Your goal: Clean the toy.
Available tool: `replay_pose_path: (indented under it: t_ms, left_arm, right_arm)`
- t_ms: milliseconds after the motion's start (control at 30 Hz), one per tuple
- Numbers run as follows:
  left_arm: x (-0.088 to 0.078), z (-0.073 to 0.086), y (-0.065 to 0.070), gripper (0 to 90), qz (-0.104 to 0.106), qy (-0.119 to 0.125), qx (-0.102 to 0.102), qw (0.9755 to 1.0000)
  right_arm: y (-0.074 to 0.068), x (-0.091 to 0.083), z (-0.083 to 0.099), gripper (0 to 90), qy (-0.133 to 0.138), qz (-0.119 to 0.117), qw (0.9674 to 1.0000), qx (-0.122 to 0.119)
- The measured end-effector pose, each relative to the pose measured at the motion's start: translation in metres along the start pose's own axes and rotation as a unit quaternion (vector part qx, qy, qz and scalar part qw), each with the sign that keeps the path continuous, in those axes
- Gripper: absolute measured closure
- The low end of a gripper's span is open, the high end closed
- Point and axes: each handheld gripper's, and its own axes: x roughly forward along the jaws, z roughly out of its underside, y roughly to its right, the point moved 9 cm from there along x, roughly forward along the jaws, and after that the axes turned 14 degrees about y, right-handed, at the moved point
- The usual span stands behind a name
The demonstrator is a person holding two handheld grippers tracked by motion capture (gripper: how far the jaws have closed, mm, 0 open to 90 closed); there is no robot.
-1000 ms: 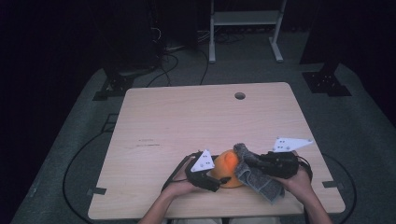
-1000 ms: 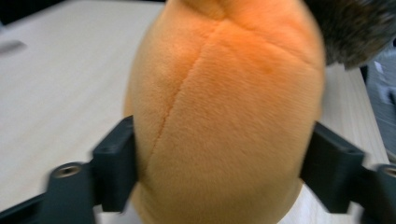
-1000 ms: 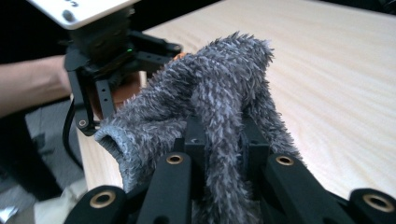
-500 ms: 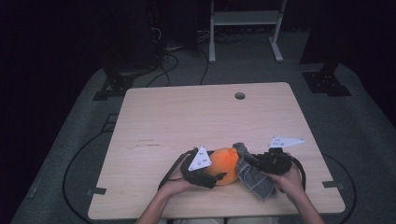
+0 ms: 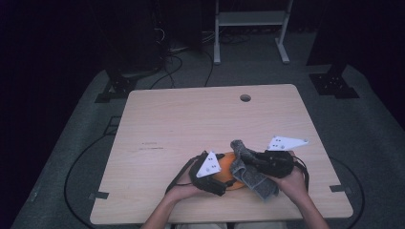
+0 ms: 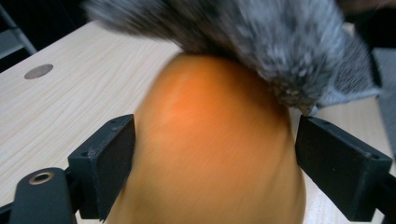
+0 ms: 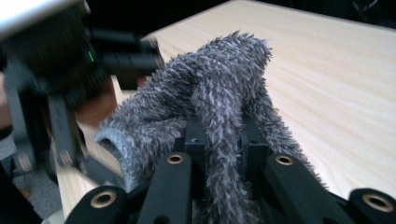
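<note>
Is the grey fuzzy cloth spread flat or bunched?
Bunched: the grey fuzzy cloth is pinched in the right tongs and draped over the orange object.

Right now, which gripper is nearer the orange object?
Left. The left gripper has the orange object between its jaws, which have just been opening; a gap shows at one pad. The right gripper is beside it, shut on the grey fuzzy cloth draped over its top.

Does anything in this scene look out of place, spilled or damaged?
Nothing looks spilled or damaged. The fuzzy grey cloth, pinched in the right gripper, drapes untidily over the smooth orange rounded object. The left gripper has just been opening, with that object between its jaws.
</note>
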Motion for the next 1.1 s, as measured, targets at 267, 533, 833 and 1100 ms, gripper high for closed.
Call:
replay_pose_path:
  t_ms: [267,533,833,1100]
  left_arm:
    - [0.002,0.007,0.003,11.4,0.030,-0.010,-0.036,0.9989]
    - [0.000,0.006,0.007,11.5,0.036,-0.009,-0.033,0.9988]
    - [0.005,0.012,0.009,24.6,0.030,-0.021,-0.014,0.9992]
    - [0.004,0.001,0.016,27.5,0.020,-0.031,0.047,0.9982]
  right_arm:
    - [0.014,-0.019,0.017,77.0,-0.012,-0.006,0.9997,0.020]
    - [0.031,-0.037,0.029,76.8,-0.014,-0.010,0.9986,0.049]
    - [0.035,-0.042,0.026,77.2,-0.022,-0.004,0.9985,0.050]
    - [-0.009,-0.025,0.000,77.8,-0.030,-0.032,0.9987,-0.025]
